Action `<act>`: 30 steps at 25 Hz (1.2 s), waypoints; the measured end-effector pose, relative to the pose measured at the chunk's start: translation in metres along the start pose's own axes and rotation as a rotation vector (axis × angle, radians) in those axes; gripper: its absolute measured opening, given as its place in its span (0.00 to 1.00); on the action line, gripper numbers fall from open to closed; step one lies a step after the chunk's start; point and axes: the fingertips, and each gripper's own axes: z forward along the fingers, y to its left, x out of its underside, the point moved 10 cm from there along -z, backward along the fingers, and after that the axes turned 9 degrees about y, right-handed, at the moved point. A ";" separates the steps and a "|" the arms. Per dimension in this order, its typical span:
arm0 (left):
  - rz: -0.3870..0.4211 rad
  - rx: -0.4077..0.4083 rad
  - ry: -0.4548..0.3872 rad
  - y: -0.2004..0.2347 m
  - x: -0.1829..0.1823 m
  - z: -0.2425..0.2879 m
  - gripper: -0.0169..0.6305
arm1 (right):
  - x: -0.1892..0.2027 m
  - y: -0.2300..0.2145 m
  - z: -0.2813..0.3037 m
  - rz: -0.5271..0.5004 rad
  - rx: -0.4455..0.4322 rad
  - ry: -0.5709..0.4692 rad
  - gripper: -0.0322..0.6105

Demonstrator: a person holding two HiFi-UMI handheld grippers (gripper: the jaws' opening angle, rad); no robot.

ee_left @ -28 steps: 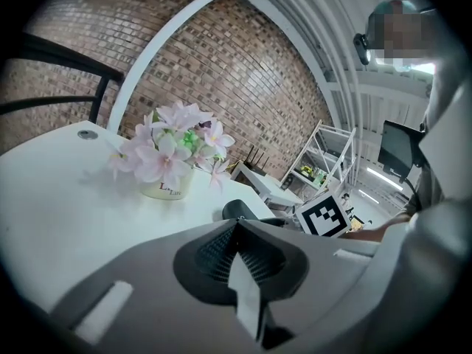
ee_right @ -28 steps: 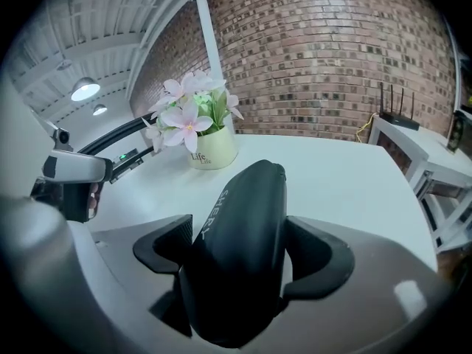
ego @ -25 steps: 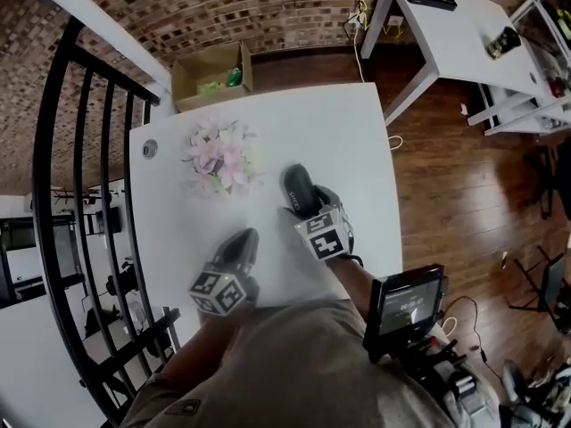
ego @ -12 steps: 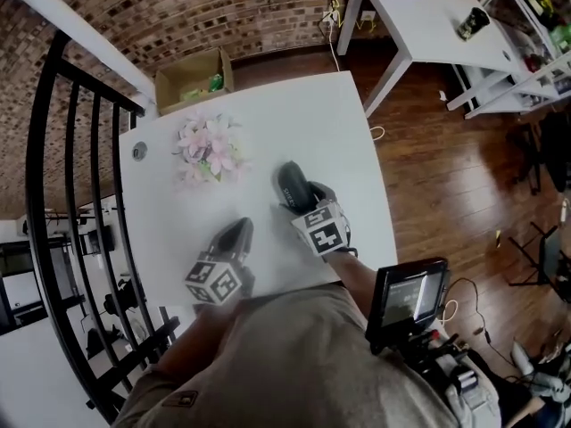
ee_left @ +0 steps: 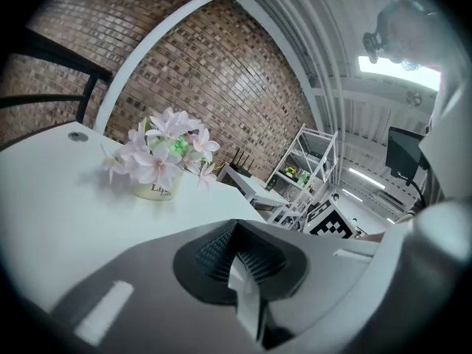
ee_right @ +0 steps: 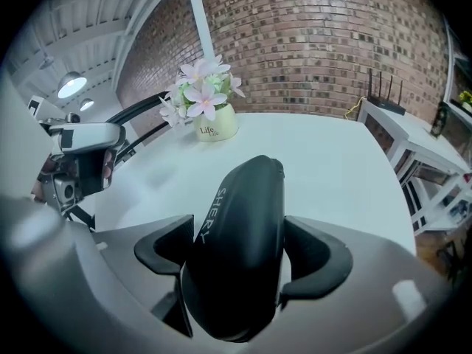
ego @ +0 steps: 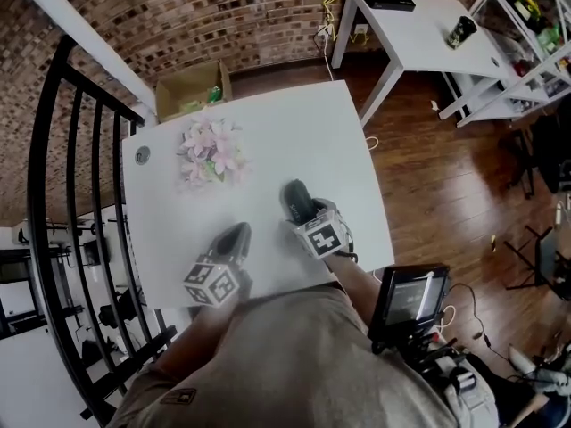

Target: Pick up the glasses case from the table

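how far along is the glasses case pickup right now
Done: the right gripper is shut on the black glasses case, with a jaw against each side. In hand: the case sits over the white table, but it's unclear whether it has cleared the surface. To do: lift it plainly clear. The left gripper is shut and empty.

1. The case's [ego: 296, 196] near end was hidden under the right gripper [ego: 310, 221] in the head view.
2. In the right gripper view, its rear end sat hidden low between the jaws.
3. The box's [ego: 189, 87] contents were too small to tell.
4. The flowers [ee_left: 164, 142] covered part of the pot's [ee_left: 156, 191] print.
5. The person's torso [ego: 294, 364] hid the table's [ego: 339, 141] near edge.
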 end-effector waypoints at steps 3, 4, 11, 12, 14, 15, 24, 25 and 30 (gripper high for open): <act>-0.001 0.003 0.000 0.001 -0.003 0.001 0.03 | -0.007 -0.003 0.004 0.019 -0.018 0.011 0.72; -0.002 0.003 0.001 0.001 -0.003 0.001 0.03 | -0.009 -0.003 0.005 0.028 -0.025 0.010 0.72; 0.009 0.010 0.003 0.003 -0.010 0.004 0.03 | -0.020 -0.009 0.007 0.020 -0.011 0.034 0.59; 0.012 0.013 0.003 0.004 -0.011 0.005 0.03 | -0.019 -0.009 0.007 0.022 -0.015 0.025 0.58; 0.017 0.012 -0.001 0.005 -0.011 0.002 0.03 | -0.018 -0.004 0.004 0.031 -0.023 -0.001 0.58; 0.019 0.012 -0.004 0.004 -0.012 0.001 0.03 | -0.017 -0.001 0.000 0.035 -0.021 -0.018 0.58; 0.075 0.112 -0.060 -0.022 -0.023 -0.011 0.03 | -0.008 0.014 -0.080 0.106 0.072 -0.244 0.58; 0.081 0.123 -0.069 -0.026 -0.023 -0.016 0.03 | -0.007 0.020 -0.092 0.114 0.074 -0.276 0.58; 0.111 0.171 -0.106 -0.042 -0.023 -0.044 0.03 | 0.003 0.049 -0.132 0.144 0.070 -0.409 0.58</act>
